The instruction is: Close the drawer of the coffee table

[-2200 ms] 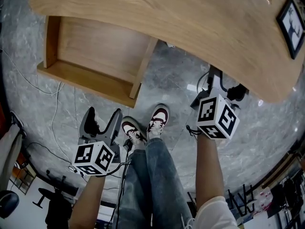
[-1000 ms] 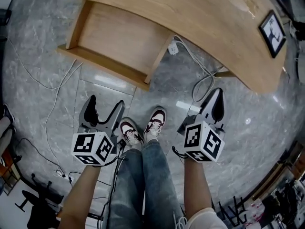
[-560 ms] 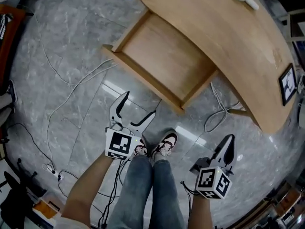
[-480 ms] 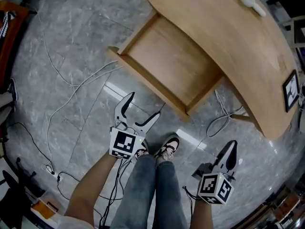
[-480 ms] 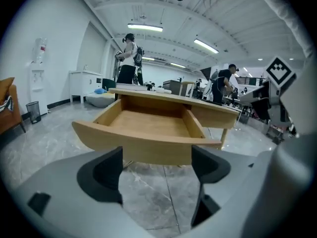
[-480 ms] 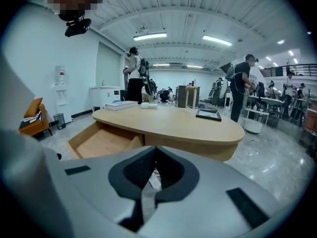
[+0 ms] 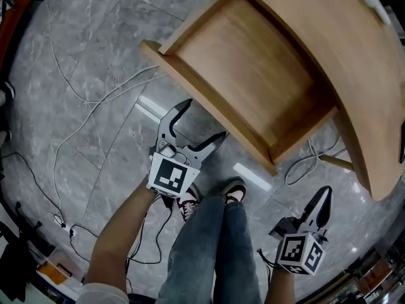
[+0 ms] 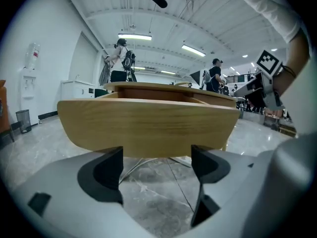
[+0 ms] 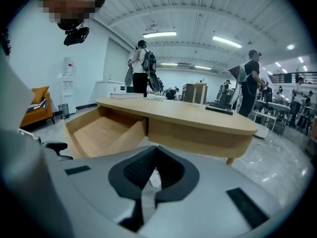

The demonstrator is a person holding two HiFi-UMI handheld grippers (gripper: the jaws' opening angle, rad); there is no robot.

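The left hand-held gripper (image 7: 204, 120) has its jaws wide apart with nothing between them. In the left gripper view only grey floor shows in the gap. Just past the two tips stands the drawer front (image 8: 148, 125), a broad pale wooden panel seen square-on that spans more than the width of the spread jaws. In the head view the gripper sits left of centre and points toward the upper right. Its upper fingertip lies just beside the panel's outer face (whether it actually touches, I cannot tell).

The right hand-held gripper (image 7: 323, 198) is at the lower right of the head view, jaws pressed together and empty, well apart from the drawer (image 7: 253, 75). The left one is clearly the nearer.

The drawer is pulled fully out from under the coffee table (image 7: 329, 37) and fills the upper middle of the head view. Its bare wooden bottom is open to the camera and holds nothing. The front panel's long axis runs from upper left to lower right, crosswise to the line along which the left gripper points. The table's curved surface overhangs the drawer's far end at the upper right.

I judge that closing calls for a straight push toward the upper right, applied near the panel's middle so the drawer does not skew. Loose cables (image 7: 95, 100) trail over the marble floor (image 7: 82, 56) on the left, clear of that path.
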